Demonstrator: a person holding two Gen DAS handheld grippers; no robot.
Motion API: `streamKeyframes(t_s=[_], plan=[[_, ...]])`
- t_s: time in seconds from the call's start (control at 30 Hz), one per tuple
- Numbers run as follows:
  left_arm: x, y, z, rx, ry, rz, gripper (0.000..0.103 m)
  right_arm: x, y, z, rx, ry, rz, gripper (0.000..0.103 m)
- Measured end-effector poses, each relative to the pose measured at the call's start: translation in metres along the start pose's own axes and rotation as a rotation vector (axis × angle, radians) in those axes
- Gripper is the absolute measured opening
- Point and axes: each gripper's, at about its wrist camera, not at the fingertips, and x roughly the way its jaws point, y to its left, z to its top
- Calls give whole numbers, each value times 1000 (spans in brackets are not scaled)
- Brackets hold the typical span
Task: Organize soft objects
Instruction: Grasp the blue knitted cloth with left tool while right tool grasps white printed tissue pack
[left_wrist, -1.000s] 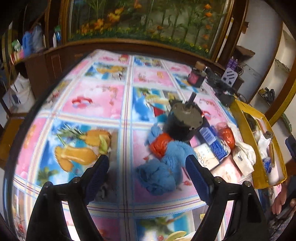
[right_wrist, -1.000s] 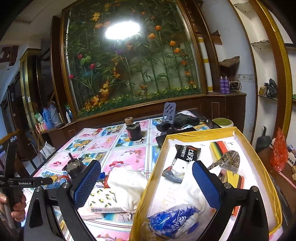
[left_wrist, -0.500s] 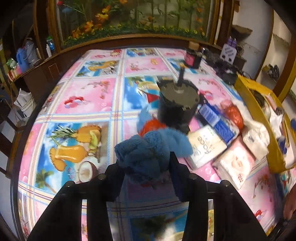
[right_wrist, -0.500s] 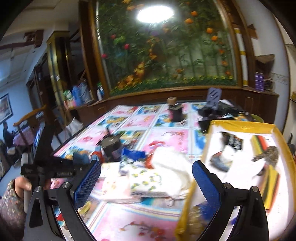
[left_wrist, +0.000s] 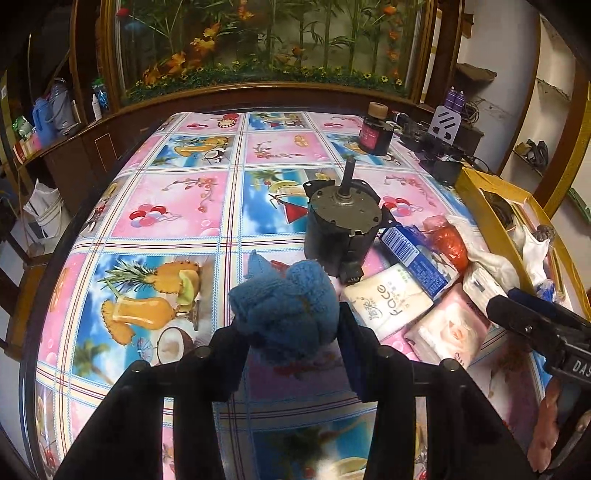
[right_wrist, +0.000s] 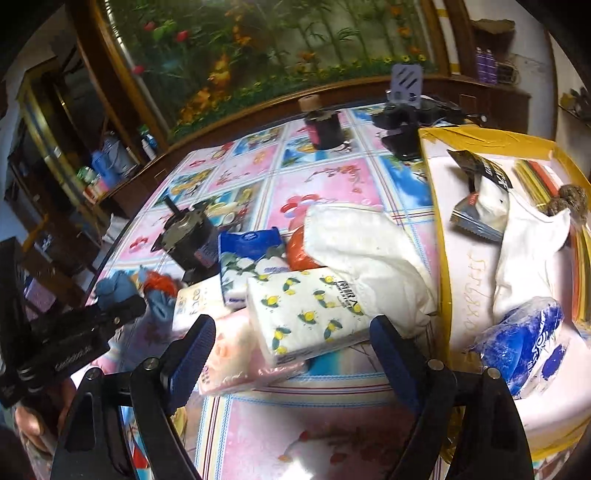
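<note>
Now, line by line:
Left tongs (left_wrist: 291, 332): pressed onto the blue fluffy cloth (left_wrist: 286, 306), one pad on each side, the bundle bulging up between them above the surface (left_wrist: 166, 206).
Blue fluffy cloth, place: pinched at the near middle of the left wrist view, just in front of the dark round motor (left_wrist: 341, 229); whether it rests on the tablecloth or hangs clear of it I cannot tell.
Right tongs (right_wrist: 291, 350): spread wide and closing, pads on either side of the lemon-print tissue pack (right_wrist: 310, 314) but not pressing on it.
Lemon-print tissue pack: lies tilted on a pink tissue pack (right_wrist: 236, 354), touching a white cloth (right_wrist: 365, 254) on its right.
Yellow box (right_wrist: 439, 236): at the right edge, holding a white garment (right_wrist: 524, 258), a blue-and-white wrapped pack (right_wrist: 524, 339) and a black-and-white packet (right_wrist: 480, 184).
Other soft things: a blue tissue box (right_wrist: 251, 258) and an orange bundle (right_wrist: 303, 247) beside the motor.
Person's hand (right_wrist: 33, 421): grips the left handle at lower left.
</note>
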Motion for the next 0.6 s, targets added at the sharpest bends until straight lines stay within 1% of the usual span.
streamKeyframes(t_s=[0.1, 0.2, 0.23, 0.3, 0.33, 0.37, 0.4, 0.43, 0.5, 0.6], plan=[[0, -1, 0, 1, 1, -4, 44, 6, 5, 2, -10, -4, -61, 92], [-1, -1, 0, 1, 1, -6, 44, 18, 11, 8, -57, 15, -126, 92], [-1, -1, 0, 0, 2, -8, 44, 19, 10, 10, -67, 17, -139, 92], [-1, 0, 0, -3, 4, -13, 44, 23, 11, 14, -87, 23, -130, 90], [-1, 0, 0, -4, 4, -15, 44, 22, 11, 14, -99, 27, -108, 82], [-1, 0, 0, -3, 3, -15, 44, 20, 13, 13, -110, 23, -91, 81], [-1, 0, 0, -4, 1, -16, 44, 16, 17, 11, -128, 12, -71, 76], [-1, 0, 0, -6, 0, -17, 44, 14, 22, 9, -150, 11, -15, 70], [-2, 0, 1, -11, 0, -22, 44, 6, 38, 0, -213, 39, 162, 70], [-1, 0, 1, -16, 6, -22, 44, -9, 59, -16, -322, 21, 257, 68]])
